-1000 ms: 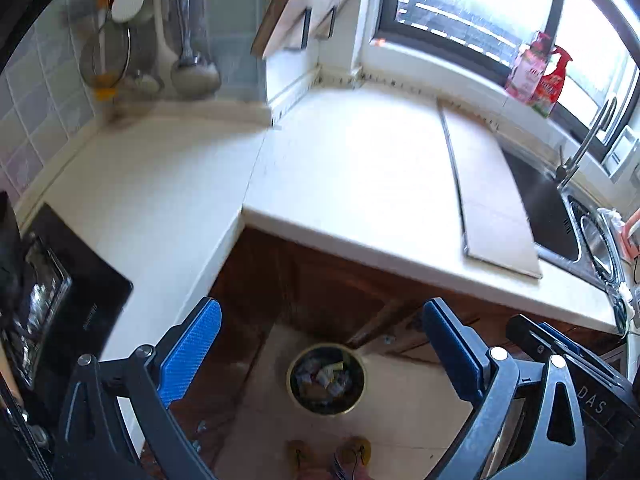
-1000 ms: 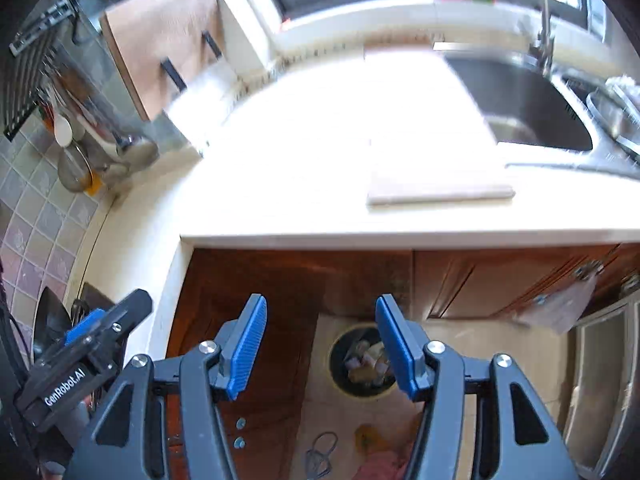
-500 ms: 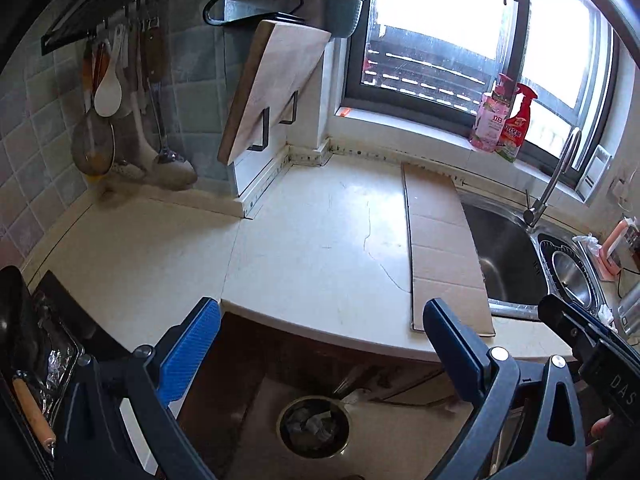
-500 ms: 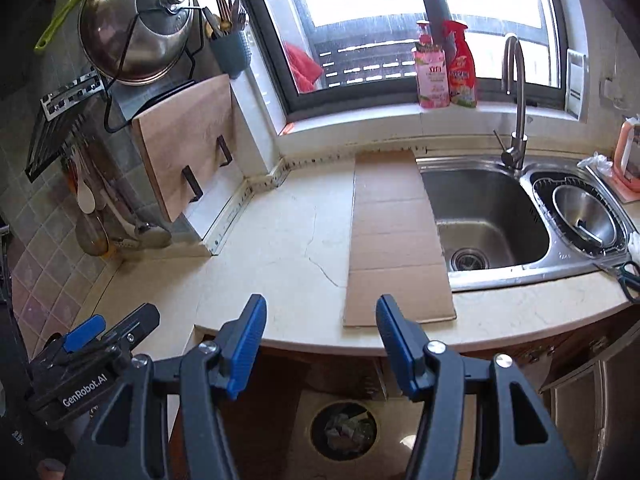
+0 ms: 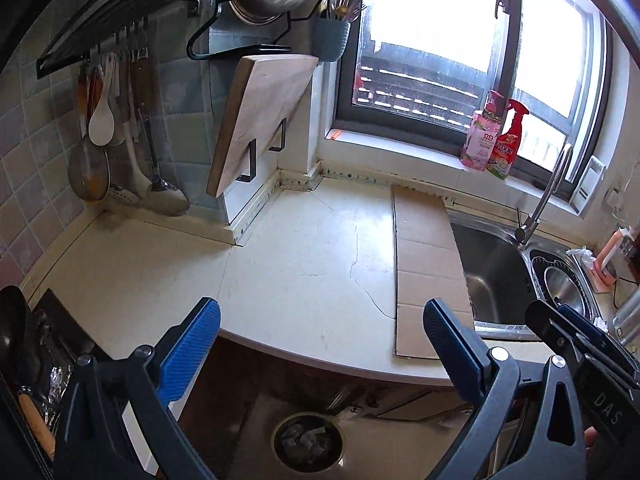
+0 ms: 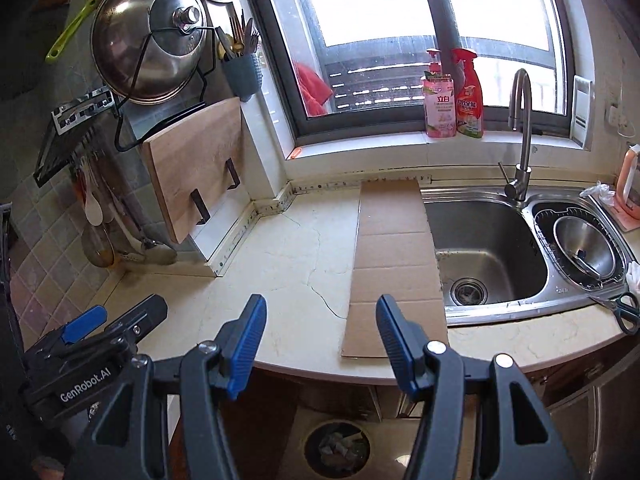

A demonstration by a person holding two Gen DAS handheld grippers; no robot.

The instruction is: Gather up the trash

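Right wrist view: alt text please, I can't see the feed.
The open, empty right gripper hovers over a counter edge where a flat cardboard strip lies beside the sink. A trash bin sits on the floor below; the left gripper shows at lower left.

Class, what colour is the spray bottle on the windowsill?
Red spray bottle, clearest in the right wrist view.

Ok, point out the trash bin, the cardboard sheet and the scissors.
trash bin [image 6: 337,449], right wrist view, trash inside it.
cardboard sheet [image 6: 394,256], right wrist view, middle panel.
scissors [image 6: 627,311], right wrist view, dark handle loops.
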